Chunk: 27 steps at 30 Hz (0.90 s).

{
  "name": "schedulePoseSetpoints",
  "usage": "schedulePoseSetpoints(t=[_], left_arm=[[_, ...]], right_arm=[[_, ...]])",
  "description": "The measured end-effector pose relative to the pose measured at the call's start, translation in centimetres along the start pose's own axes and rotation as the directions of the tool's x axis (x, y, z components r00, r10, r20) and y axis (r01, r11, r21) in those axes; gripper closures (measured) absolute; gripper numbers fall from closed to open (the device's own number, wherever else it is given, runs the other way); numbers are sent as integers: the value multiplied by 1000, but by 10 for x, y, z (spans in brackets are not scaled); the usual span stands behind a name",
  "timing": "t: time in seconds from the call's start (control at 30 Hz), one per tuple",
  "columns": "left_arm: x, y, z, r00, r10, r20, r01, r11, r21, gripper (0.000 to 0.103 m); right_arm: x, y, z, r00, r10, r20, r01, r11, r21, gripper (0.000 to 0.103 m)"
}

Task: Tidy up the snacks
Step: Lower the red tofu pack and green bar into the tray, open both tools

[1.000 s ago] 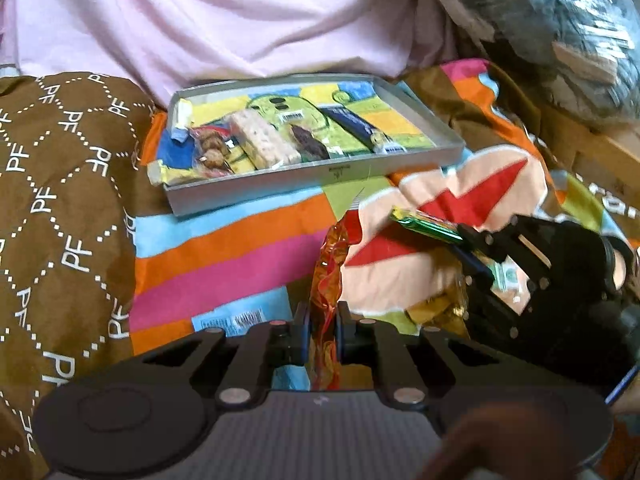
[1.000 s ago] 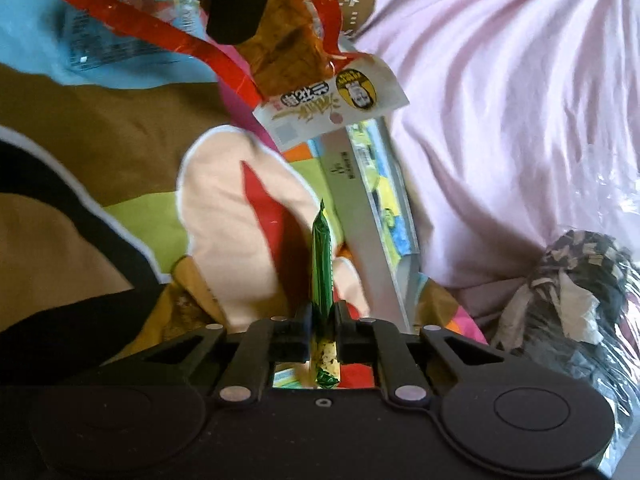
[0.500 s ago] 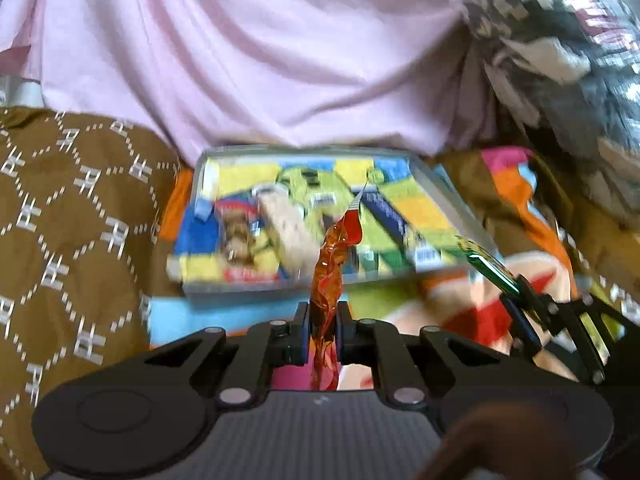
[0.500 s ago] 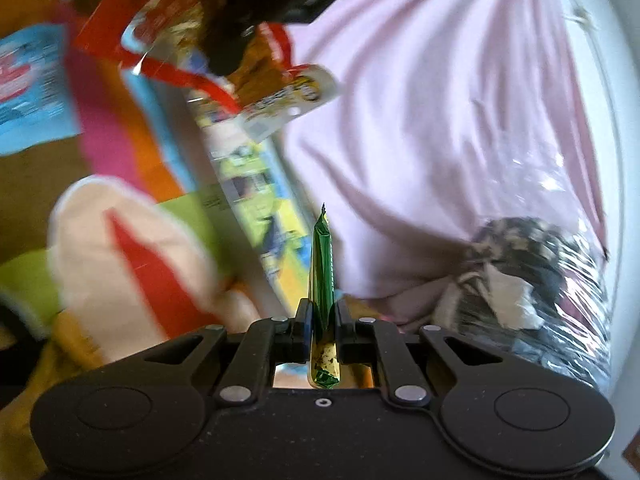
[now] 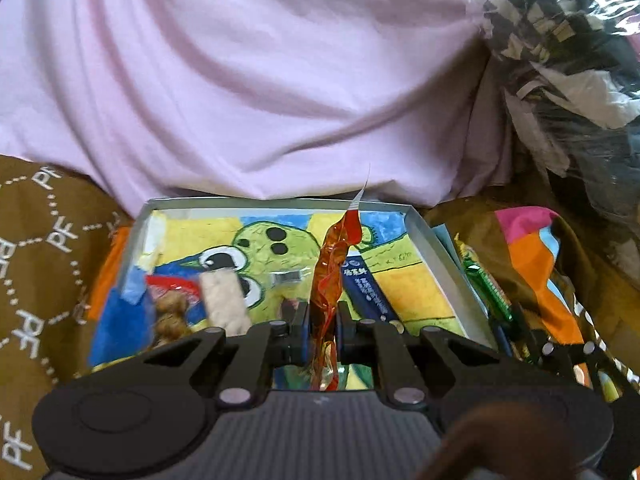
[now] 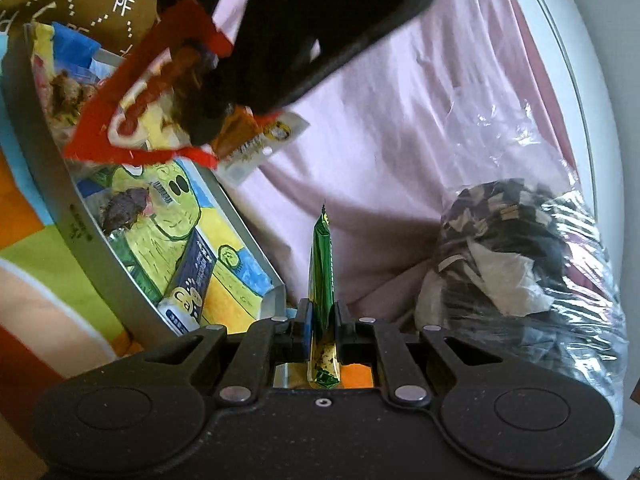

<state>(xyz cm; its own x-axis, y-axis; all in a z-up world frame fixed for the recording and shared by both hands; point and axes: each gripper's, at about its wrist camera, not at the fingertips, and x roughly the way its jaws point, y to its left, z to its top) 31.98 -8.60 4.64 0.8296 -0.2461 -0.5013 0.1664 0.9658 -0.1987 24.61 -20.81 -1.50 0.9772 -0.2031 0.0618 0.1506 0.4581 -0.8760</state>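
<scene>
The red snack packet point(image 5: 334, 268) stands edge-on at lower centre of the left view, clamped in the left tool point(image 5: 322, 330) above the grey tray point(image 5: 436, 256). A blue packet point(image 5: 366, 288) lies inside the tray. The green packet point(image 6: 321, 276), lower centre of the right view, is clamped in the right tool point(image 6: 322, 330), just right of the tray's corner, before pink cloth point(image 6: 400, 120).

Red-orange packet point(image 5: 330, 276), green packet point(image 6: 321, 264), pink sheet point(image 5: 248, 80)

Bright daylight, soft shadows, glare on plastic bag point(image 6: 532, 240) (fisheye edges bend); nearby items motion-blurred.
</scene>
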Motion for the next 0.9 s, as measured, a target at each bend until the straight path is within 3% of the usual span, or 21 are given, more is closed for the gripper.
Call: schedulePoseSetpoints(t=[0.33, 0.5, 0.63, 0.9], left_arm=[[47, -2, -6, 996, 10, -93, -12, 1000, -18, 91], [55, -1, -5, 995, 19, -102, -21, 1000, -23, 91], [56, -2, -2, 994, 45, -103, -45, 999, -6, 89], [54, 6, -2, 989, 79, -123, -81, 997, -13, 75]], right_arm=[[24, 18, -3, 995, 94, -40, -92, 995, 32, 92], [29, 19, -1, 990, 127, -53, -124, 991, 57, 92], [28, 15, 3, 989, 140, -51, -136, 987, 80, 83], [25, 6, 9, 977, 208, -57, -195, 965, 175, 60]])
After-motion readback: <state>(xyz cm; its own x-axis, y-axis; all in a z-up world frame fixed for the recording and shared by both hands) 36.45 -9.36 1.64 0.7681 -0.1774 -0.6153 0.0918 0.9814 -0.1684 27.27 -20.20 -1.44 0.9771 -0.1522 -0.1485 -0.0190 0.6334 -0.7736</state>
